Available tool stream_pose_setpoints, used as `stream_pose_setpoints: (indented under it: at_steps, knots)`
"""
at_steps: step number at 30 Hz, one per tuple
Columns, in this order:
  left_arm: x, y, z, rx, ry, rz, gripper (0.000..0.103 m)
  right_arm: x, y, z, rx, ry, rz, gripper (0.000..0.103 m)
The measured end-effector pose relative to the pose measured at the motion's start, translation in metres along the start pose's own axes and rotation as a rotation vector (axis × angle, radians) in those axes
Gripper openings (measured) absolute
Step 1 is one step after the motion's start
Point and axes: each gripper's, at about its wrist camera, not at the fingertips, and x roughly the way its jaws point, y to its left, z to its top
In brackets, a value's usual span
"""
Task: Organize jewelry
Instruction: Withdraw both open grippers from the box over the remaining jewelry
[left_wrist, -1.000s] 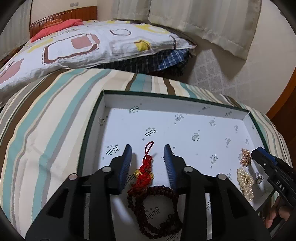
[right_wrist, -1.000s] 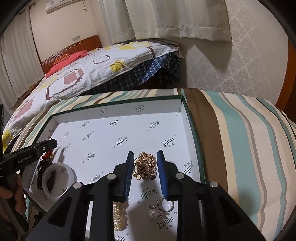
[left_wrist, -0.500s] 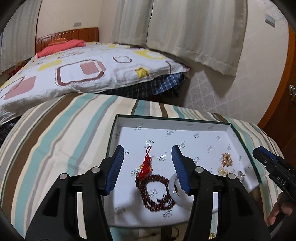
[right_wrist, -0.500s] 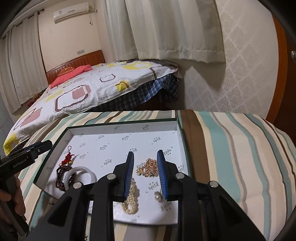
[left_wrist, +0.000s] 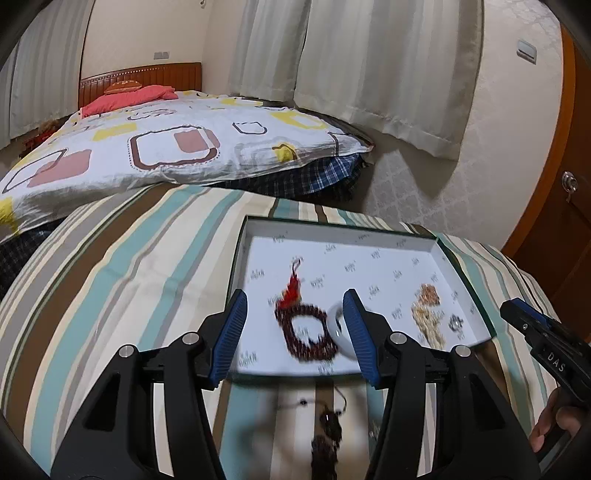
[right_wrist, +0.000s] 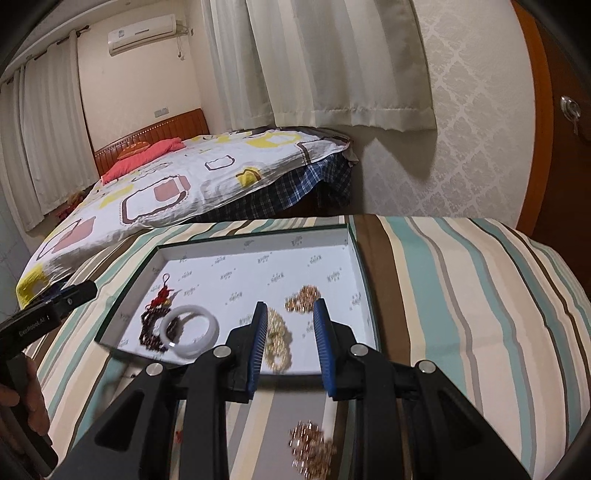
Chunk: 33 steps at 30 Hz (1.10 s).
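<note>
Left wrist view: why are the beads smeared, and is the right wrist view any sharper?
Left wrist view: motion blur smears the dark bead bracelet and red tassel; the bed behind stays crisp. Right wrist view: the white bangle reads fairly clearly, but the gold chain on the striped cloth below the tray is blurred.

- The dark red bead bracelet with its red knotted tassel (left_wrist: 301, 325) smears with motion in my left view; single beads cannot be told.
- My left jaw's blue pad (left_wrist: 356, 334) covers part of the white ring-shaped bangle (left_wrist: 337, 325).
- Below the shallow white printed tray (left_wrist: 369, 243), a dark blurred piece (left_wrist: 327, 428) on the striped cloth is unreadable.
- In my right view, a gold chain heap (right_wrist: 314, 452) near the bottom edge is blurred.
- The small silvery item (left_wrist: 455, 324) is too small to identify.
</note>
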Motion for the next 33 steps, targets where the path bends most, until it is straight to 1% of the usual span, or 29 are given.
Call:
stream_pose_setpoints:
  at_steps: [7,13,20,25,33]
  knots:
    - [-0.013,-0.007,-0.033,0.013,0.04,-0.012,0.053,-0.017,0.005,-0.024,0.003,0.013,-0.007,0.027]
    - [-0.023,-0.013,-0.061,0.042,0.051,-0.01,0.053,-0.029,0.007,-0.043,0.013,0.017,-0.003,0.027]
    - [-0.016,-0.015,-0.089,0.053,0.103,0.005,0.053,-0.035,0.008,-0.063,0.023,0.044,0.006,0.027]
    - [-0.01,-0.017,-0.101,0.067,0.128,0.016,0.053,-0.036,0.008,-0.075,0.028,0.061,0.012,0.027]
    - [0.003,-0.021,-0.107,0.08,0.186,0.005,0.053,-0.036,0.009,-0.08,0.033,0.069,0.02,0.027]
